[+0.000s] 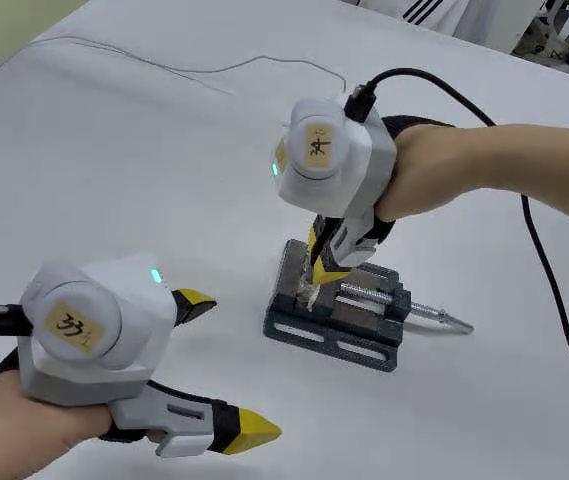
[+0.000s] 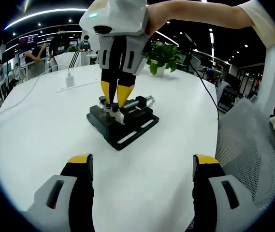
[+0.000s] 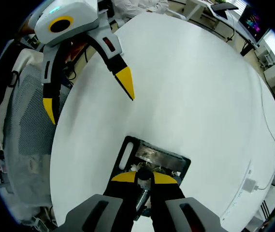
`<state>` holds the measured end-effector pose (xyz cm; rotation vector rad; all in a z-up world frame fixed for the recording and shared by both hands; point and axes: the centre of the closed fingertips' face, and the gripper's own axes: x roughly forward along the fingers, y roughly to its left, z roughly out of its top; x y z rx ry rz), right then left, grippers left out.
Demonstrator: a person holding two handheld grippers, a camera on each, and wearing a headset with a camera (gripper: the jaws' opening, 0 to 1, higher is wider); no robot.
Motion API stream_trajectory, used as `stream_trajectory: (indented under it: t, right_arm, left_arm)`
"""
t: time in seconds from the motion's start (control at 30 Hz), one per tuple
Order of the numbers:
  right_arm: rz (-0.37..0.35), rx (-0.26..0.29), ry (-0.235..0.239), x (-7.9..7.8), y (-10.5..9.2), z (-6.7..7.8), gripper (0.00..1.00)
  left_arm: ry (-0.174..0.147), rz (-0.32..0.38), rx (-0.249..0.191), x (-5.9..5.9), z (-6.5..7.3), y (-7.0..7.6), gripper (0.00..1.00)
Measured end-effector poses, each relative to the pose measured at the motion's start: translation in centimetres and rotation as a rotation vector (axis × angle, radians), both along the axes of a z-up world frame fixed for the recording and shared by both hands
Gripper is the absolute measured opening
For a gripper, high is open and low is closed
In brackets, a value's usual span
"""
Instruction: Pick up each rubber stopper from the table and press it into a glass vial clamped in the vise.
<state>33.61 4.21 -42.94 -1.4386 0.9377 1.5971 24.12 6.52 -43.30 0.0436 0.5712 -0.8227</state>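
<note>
A black vise stands mid-table, and small glass vials with dark tops sit clamped in it. My right gripper points straight down over the vise's left end. Its yellow tips are nearly together on a small dark rubber stopper, right above the vials. In the left gripper view the right gripper hangs just over the vise. My left gripper hovers low at the near left, wide open and holding nothing, well short of the vise. It also appears in the right gripper view, the left gripper with its jaws spread.
The vise's metal screw handle sticks out to the right. A black cable trails from the right gripper across the table. A thin wire lies at the far left. A mesh chair stands by the table edge.
</note>
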Motion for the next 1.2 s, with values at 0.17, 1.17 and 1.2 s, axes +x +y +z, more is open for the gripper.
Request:
stream_trajectory:
  t: [0.17, 1.17, 1.2]
  right_arm:
    - [-0.066, 0.006, 0.013, 0.15, -0.07, -0.12, 0.04]
    - [-0.064, -0.066, -0.013, -0.22, -0.18, -0.09, 0.06]
    - [-0.035, -0.062, -0.013, -0.22, -0.19, -0.05, 0.06]
  left_arm:
    - [0.003, -0.003, -0.001, -0.02, -0.11, -0.18, 0.83]
    - [0.012, -0.012, -0.002, 0.02, -0.25, -0.54, 0.82]
    - [0.013, -0.012, 0.000, 0.04, -0.25, -0.50, 0.82]
